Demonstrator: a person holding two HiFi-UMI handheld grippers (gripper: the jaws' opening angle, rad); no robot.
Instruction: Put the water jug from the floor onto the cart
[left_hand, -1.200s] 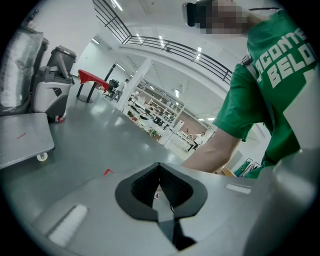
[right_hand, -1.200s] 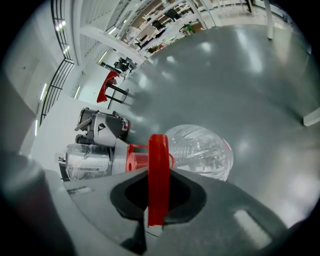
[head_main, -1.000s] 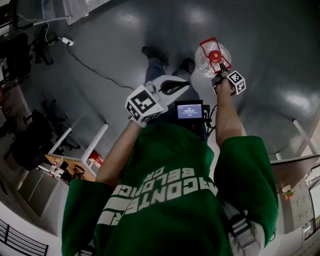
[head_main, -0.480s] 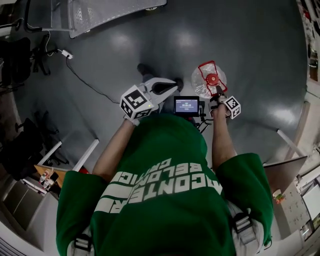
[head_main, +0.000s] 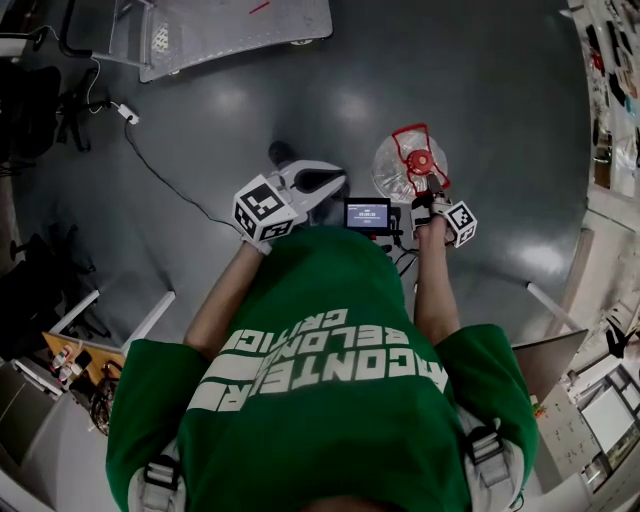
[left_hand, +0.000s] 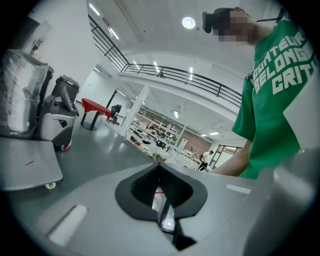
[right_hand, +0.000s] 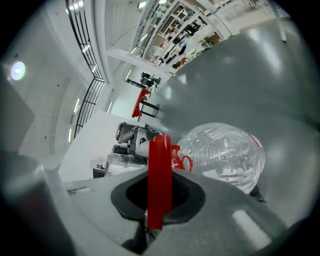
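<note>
A clear plastic water jug (head_main: 398, 172) with a red cap and red carry handle (head_main: 413, 148) hangs above the grey floor, in front of the person's feet. My right gripper (head_main: 432, 192) is closing on that handle and its pads press on it. In the right gripper view the red handle (right_hand: 160, 170) stands upright between the jaws, with the jug (right_hand: 222, 155) hanging beyond them. My left gripper (head_main: 335, 180) is shut and empty, to the left of the jug. The flat grey cart (head_main: 230, 30) stands at the far top left, and its deck (left_hand: 25, 167) also shows in the left gripper view.
A cable and power strip (head_main: 125, 110) lie on the floor at the left. A small screen (head_main: 367, 214) sits at the person's chest. Desks (head_main: 70, 350) stand at the lower left and a table (head_main: 600, 400) at the right. A plastic-wrapped machine (left_hand: 22, 95) is beside the cart.
Both grippers have risen and come closer to the body, the right one lifting the jug by its handle. The view has shifted, so the cart now shows at the top.
</note>
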